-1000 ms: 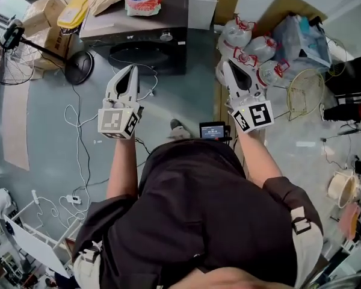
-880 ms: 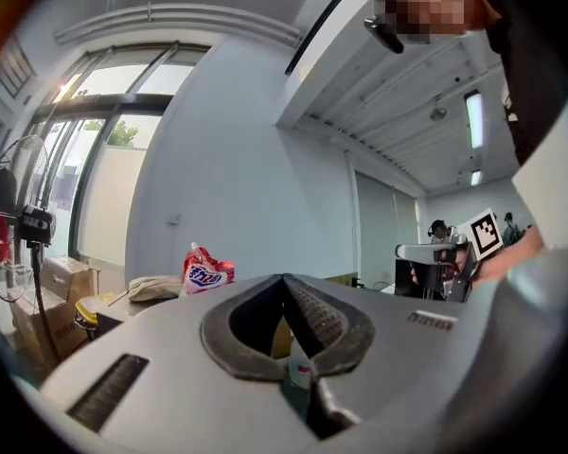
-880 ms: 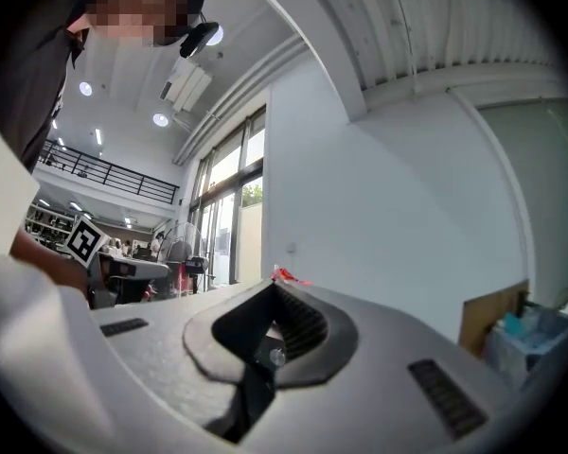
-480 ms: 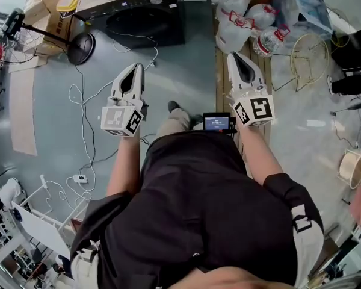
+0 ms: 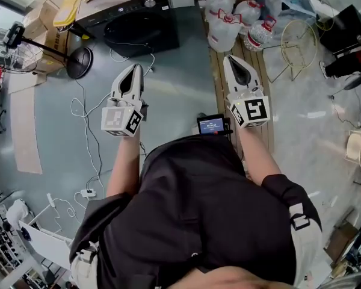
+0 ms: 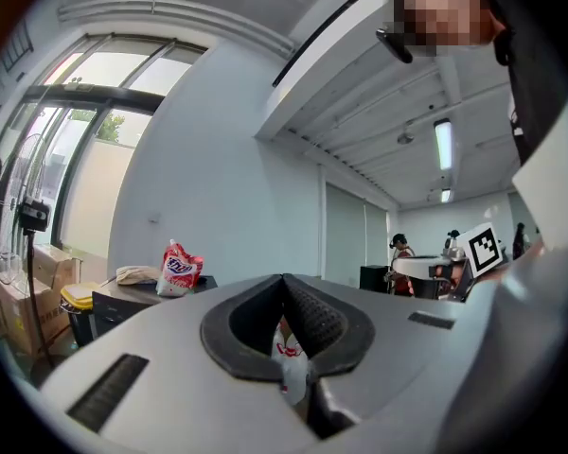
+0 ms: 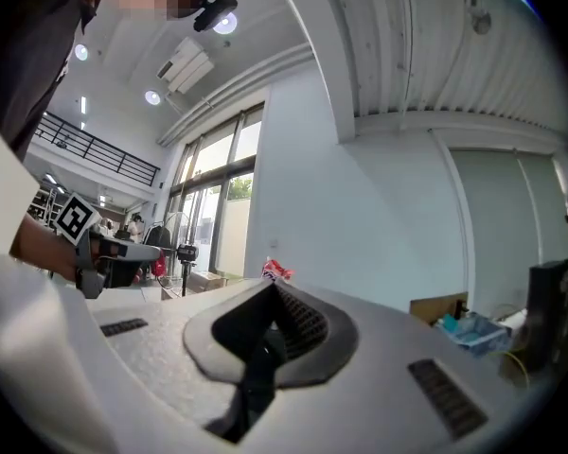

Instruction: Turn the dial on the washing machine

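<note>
Head view puts the dial (image 5: 149,3) at the far edge of the washing machine's (image 5: 141,32) top, toward its right corner. The machine stands on the floor (image 5: 180,89). Over the last second it has slid up toward the top of the frame, so the person seems to be on the move and not yet within reach. The left gripper (image 5: 133,70) and right gripper (image 5: 233,62) are both pinched together on nothing. They point level, well short of the machine, so closing that gap comes first.
</note>
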Motion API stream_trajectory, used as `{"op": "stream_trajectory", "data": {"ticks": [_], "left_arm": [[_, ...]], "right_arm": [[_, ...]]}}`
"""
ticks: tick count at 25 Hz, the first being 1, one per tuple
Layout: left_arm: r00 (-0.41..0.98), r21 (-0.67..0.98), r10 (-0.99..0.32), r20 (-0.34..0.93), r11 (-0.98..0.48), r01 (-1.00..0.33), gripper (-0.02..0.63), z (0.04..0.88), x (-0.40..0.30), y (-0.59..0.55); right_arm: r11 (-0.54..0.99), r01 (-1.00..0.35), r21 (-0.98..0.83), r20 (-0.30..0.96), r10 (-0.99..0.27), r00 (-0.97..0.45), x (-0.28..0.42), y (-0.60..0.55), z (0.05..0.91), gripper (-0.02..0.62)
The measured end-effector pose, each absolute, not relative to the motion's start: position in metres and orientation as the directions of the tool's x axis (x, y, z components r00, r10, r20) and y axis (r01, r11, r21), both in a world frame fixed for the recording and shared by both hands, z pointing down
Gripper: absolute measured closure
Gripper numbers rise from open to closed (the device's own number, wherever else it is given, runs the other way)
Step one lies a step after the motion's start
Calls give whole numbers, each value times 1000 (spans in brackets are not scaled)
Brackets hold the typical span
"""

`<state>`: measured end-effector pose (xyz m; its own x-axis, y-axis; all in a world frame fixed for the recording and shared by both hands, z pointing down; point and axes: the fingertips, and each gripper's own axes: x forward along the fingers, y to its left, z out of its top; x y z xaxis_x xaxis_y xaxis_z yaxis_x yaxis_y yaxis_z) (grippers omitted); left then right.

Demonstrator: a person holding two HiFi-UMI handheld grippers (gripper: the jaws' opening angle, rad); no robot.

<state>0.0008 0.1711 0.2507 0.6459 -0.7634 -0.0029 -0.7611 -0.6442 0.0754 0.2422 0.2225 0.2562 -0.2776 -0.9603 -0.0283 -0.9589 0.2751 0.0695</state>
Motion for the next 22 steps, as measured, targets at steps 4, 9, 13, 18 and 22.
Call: {"op": "stream_trajectory", "data": {"ticks": [4,9,13,18,22], "left_arm": [[670,80,-743,-7,-668,-740,611,254,-35,210],[688,92,-726,-2,-685,-723,611,267,-103,265],[704,109,-710,35,-697,-708,611,287,-150,310],[726,96,-684,62,-720,-687,611,303,-169,360],[704,92,-706,73,-698,-710,611,309,-180,388]], "right_arm": [[230,-972,41,-17,-973,-231,204,264,258,594],[216,-976,30,2,-976,-216,121,319,271,592],[242,-970,35,31,-970,-241,61,367,280,592],[260,-964,51,29,-966,-259,36,416,278,592],[299,-954,31,46,-954,-298,22,438,285,592]]}}
